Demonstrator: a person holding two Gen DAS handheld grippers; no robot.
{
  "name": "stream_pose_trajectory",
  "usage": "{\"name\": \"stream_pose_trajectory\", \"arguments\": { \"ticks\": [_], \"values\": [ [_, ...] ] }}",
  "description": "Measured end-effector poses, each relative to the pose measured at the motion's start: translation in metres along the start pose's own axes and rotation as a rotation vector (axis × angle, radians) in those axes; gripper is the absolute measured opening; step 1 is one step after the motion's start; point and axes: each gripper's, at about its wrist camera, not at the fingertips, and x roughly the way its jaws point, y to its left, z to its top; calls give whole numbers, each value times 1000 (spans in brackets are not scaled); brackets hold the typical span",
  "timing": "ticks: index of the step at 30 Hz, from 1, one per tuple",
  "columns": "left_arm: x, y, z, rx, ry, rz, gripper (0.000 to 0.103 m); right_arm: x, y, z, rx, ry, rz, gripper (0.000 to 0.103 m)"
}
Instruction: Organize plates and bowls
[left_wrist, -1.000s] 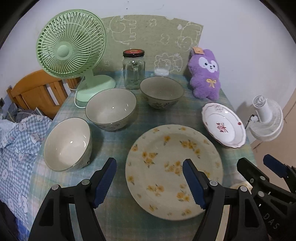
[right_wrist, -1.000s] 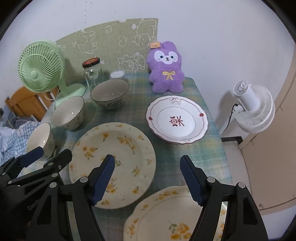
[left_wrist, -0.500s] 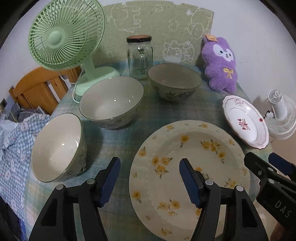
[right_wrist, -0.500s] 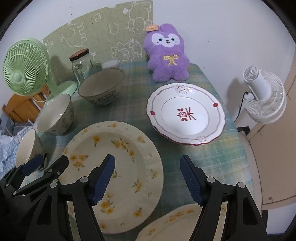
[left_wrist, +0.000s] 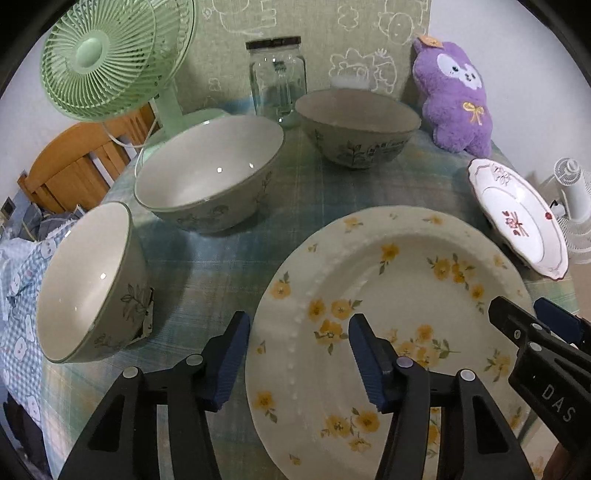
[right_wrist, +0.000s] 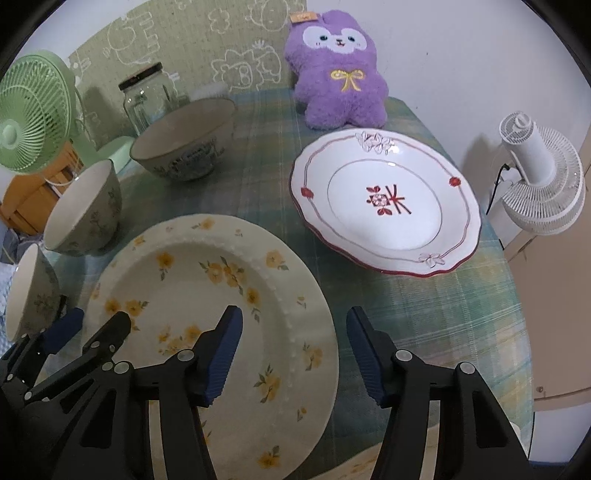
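A large cream plate with yellow flowers lies flat on the checked tablecloth. My left gripper hangs over its left rim; the jaws are closing, the rim shows between them and the pads are off it. My right gripper is over the plate's right rim in the same way, jaws closing and pads off the rim. A white plate with red trim lies to the right. Three bowls stand left and behind: the near one, the middle one and the far one.
At the back stand a green fan, a glass jar and a purple plush toy. A white fan stands off the table's right edge, and a wooden chair is at the left. A second flowered plate edge shows near me.
Both grippers have come down closer to the yellow-flowered plate, and both pairs of jaws have narrowed. Nothing on the table has moved.
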Motion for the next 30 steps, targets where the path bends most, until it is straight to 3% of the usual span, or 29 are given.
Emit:
{"name": "stream_pose_trajectory", "arguments": {
  "ticks": [2,5,20,30],
  "values": [
    [5,1,0,-2,11,6,56,4,0,0,1,9,-2,61],
    [7,2,1,-8,13,8,55,9,1,1,-7,21,-9,52],
    [9,-4,0,-5,9,23,59,16,6,1,-15,39,-17,55],
    [7,2,0,-33,27,2,55,12,9,1,5,34,-49,54]
  ]
}}
